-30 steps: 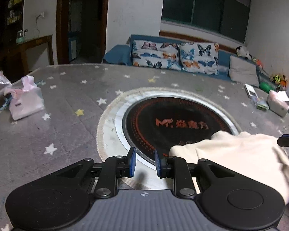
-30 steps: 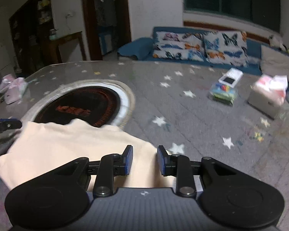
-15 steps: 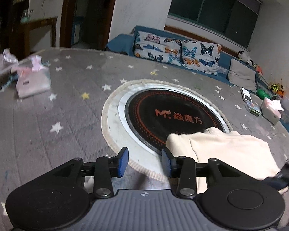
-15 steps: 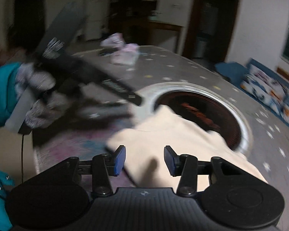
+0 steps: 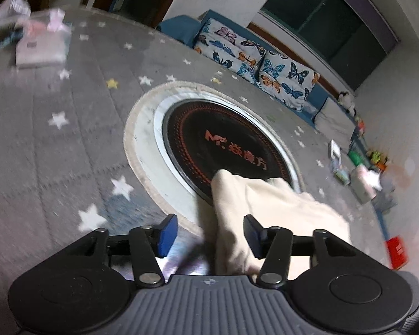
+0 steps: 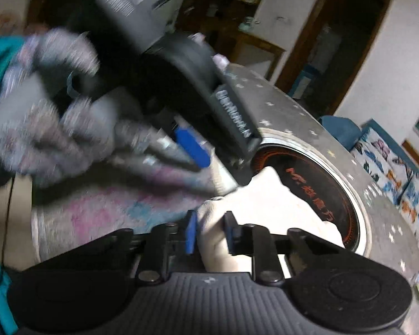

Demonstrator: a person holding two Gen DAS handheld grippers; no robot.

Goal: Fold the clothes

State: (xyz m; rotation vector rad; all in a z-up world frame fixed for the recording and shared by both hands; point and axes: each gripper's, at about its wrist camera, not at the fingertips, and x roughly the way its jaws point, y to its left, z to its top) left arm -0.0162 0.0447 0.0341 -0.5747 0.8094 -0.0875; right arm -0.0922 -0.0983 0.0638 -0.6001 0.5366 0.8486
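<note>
Here the cream garment (image 5: 279, 209) lies bunched on the starry table (image 5: 56, 153), partly over the round black hob (image 5: 223, 145). The right gripper (image 6: 209, 231) pinches a fold to lift it, while the left gripper (image 5: 209, 233) straddles the edge, fingers spread.

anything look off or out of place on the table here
Yes: the cream fabric garment lies bunched, one end draped over the round black inset cooktop in the grey star-patterned tablecloth, an odd place to fold.

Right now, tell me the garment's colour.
Plain cream garment, no pattern; clearest in the left wrist view.
</note>
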